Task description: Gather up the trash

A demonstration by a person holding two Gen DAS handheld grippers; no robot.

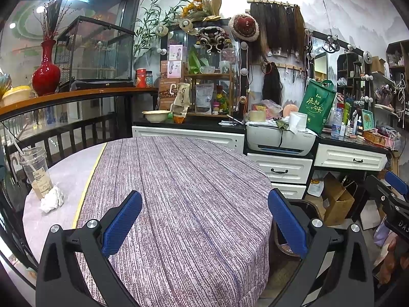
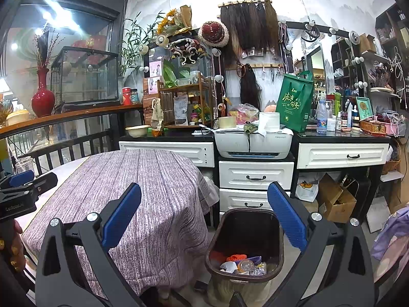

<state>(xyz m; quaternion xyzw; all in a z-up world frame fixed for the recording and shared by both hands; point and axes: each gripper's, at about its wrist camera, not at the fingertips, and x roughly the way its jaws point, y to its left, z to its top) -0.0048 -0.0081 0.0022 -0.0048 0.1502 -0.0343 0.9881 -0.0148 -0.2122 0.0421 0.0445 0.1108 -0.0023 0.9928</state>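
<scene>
- The left hand-held gripper (image 1: 204,220) is spread wide and empty, above the bench (image 1: 179,192) with its purple striped cloth.
- The right hand-held gripper (image 2: 204,217) is also spread, holding nothing, over the bench edge and the bin (image 2: 219,240).
- A crumpled white tissue (image 1: 52,199) lies at the bench's far left edge, touching a plastic cup (image 1: 35,171) with a straw.
- The dark bin stands on the floor just beside the bench, with trash (image 2: 242,264) at its bottom.

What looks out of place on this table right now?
Two leftovers at the table's far left edge: a crumpled white tissue against a nearly empty plastic cup with a straw. The striped tablecloth itself is bare; nothing looks spilled.
</scene>
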